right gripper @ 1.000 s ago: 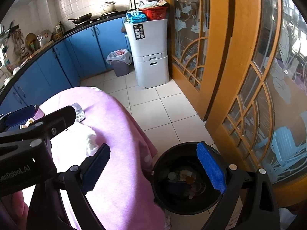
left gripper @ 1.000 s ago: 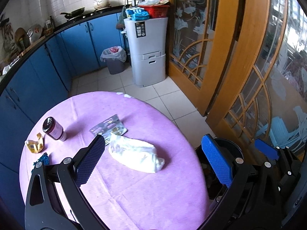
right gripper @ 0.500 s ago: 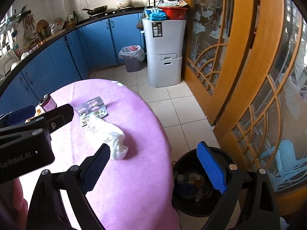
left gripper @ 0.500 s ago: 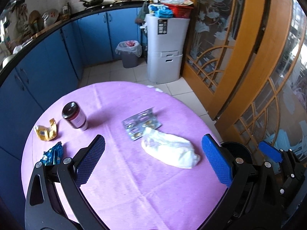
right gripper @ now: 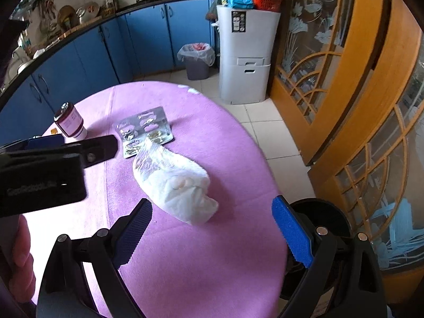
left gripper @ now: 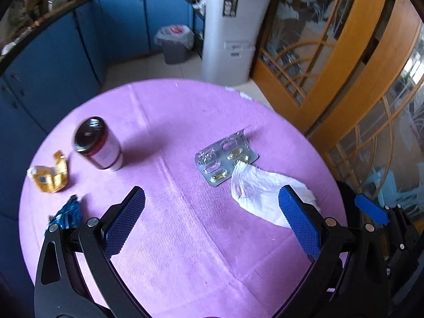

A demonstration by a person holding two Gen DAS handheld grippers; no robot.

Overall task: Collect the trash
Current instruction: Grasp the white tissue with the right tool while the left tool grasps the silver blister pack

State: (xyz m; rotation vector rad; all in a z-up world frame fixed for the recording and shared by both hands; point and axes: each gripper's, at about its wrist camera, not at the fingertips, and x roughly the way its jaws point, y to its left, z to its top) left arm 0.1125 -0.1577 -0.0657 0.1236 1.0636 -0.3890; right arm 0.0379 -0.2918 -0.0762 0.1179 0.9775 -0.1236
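On the round purple table lie a white crumpled plastic bag, a silver pill blister pack, a dark-lidded jar, a yellow wrapper and a blue wrapper. My left gripper is open and empty above the table's near half. My right gripper is open and empty, just in front of the white bag. The blister pack and jar lie beyond the bag. The left gripper's body shows at the left of the right wrist view.
A black trash bin stands on the floor by the table's right edge. A grey lined bin and a white drawer unit stand by blue cabinets. A wooden glass-panelled door is on the right.
Both grippers have moved left, from over the black bin and table edge to above the table. The bag and blister pack now sit nearer the middle of both views. Both grippers stayed open.
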